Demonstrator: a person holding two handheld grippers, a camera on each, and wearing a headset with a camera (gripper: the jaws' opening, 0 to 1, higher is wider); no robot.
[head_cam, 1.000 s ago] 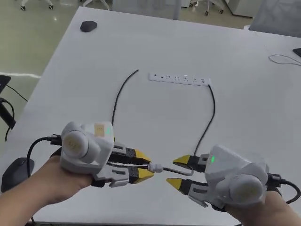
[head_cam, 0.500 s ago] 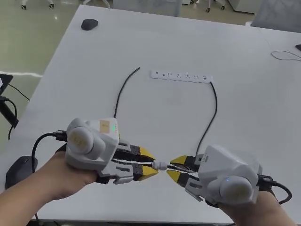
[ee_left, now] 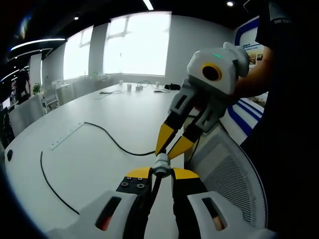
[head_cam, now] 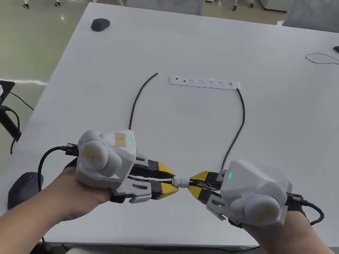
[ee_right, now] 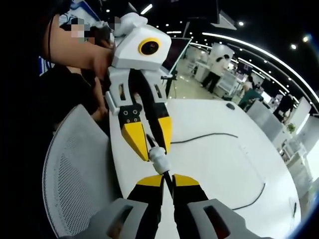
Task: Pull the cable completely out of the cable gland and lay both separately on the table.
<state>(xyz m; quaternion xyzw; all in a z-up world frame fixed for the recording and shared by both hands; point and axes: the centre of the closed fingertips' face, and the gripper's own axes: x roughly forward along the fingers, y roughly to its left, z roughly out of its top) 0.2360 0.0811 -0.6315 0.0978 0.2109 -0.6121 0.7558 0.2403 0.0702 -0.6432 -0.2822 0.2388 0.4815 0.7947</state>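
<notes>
A small white cable gland hangs above the table's near edge between the two grippers, tip to tip. My left gripper is shut on the gland, and the black cable runs back between its jaws and out over the table. My right gripper is shut on the short cable end poking out of the gland's other side. In the right gripper view the gland sits just past my right gripper, with the left gripper meeting it from above. The right gripper comes down onto the gland in the left gripper view.
A white power strip lies mid-table, its black cord curving toward the right gripper. One dark mouse sits at the far left corner, another low at the left. A white mesh chair back stands under the grippers.
The right gripper moved left to the gland and went from open to shut on the stub beside it. The left gripper kept its hold.
</notes>
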